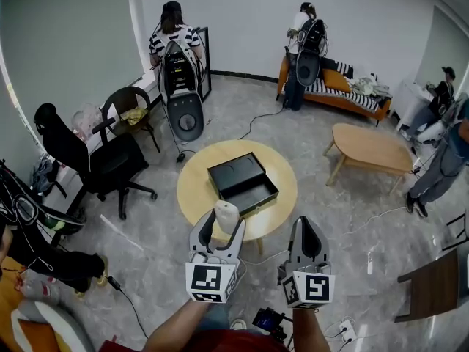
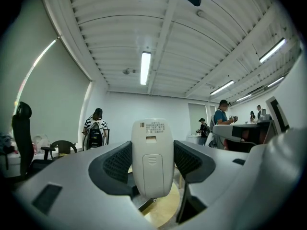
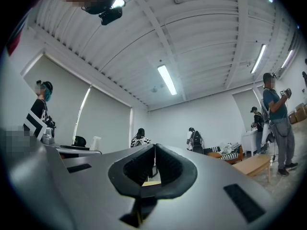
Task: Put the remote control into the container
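the left tool [image 1: 219, 229] is held low in front of the body, its jaws clamped on the sides of the upright remote control [image 1: 226, 213]. just beside it, the right tool [image 1: 306, 232] points the same way, jaws pressed together. the left forearm [image 1: 174, 330] and right forearm [image 1: 306, 334] reach forward, bare.

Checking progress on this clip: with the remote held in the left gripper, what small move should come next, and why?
Probably carry the left gripper forward until it is over the black box: it is shut on the remote, short of the box, which lies open on the round table.
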The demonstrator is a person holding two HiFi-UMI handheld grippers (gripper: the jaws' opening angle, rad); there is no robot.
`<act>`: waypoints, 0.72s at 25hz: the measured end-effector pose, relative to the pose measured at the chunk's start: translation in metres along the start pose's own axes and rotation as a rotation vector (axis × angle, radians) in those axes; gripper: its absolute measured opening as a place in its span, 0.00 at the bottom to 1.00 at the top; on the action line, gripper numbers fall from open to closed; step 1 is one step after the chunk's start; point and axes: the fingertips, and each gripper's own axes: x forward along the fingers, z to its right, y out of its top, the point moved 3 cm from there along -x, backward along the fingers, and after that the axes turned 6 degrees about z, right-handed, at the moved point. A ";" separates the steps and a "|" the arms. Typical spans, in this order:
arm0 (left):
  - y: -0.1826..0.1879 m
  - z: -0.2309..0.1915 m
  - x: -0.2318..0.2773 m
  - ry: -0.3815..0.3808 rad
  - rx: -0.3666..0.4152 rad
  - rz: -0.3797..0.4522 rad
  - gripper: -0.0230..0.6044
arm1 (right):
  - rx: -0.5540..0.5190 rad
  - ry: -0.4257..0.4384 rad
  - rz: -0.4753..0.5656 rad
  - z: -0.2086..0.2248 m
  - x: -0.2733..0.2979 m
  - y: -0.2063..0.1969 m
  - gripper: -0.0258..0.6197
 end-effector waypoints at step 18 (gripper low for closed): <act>-0.021 -0.098 0.107 -0.047 -0.035 -0.009 0.47 | -0.046 -0.017 -0.019 -0.026 0.139 -0.040 0.08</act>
